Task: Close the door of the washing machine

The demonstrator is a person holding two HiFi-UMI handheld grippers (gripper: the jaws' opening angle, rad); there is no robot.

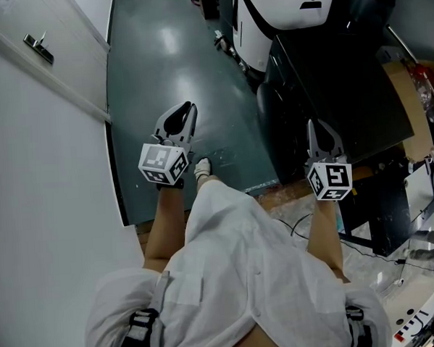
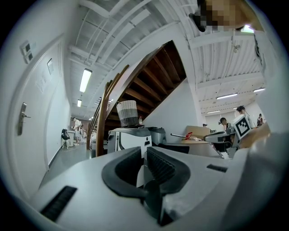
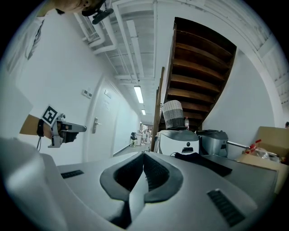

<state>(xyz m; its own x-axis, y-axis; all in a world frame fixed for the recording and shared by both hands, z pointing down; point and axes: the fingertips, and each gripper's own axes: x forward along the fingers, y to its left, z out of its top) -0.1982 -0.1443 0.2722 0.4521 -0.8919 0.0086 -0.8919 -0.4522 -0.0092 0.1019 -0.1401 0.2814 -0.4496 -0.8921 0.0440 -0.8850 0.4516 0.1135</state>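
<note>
Atop washing machine (image 3: 178, 142), basket (image 3: 172, 115) beside bottle (image 3: 186, 123).

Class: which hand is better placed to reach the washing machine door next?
Probably left: the left gripper points at the washing machine across open floor; the right gripper faces a dark table.

Head camera steeply down; gripper cameras level.
Both gripper views share the white machine (image 2: 131, 140) under the staircase (image 2: 153, 76).

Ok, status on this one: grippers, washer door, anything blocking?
Left gripper shut, empty. Right gripper shut, empty. White machine, likely the washer, ahead and untouched; door not visible. Dark-covered table beside it.
</note>
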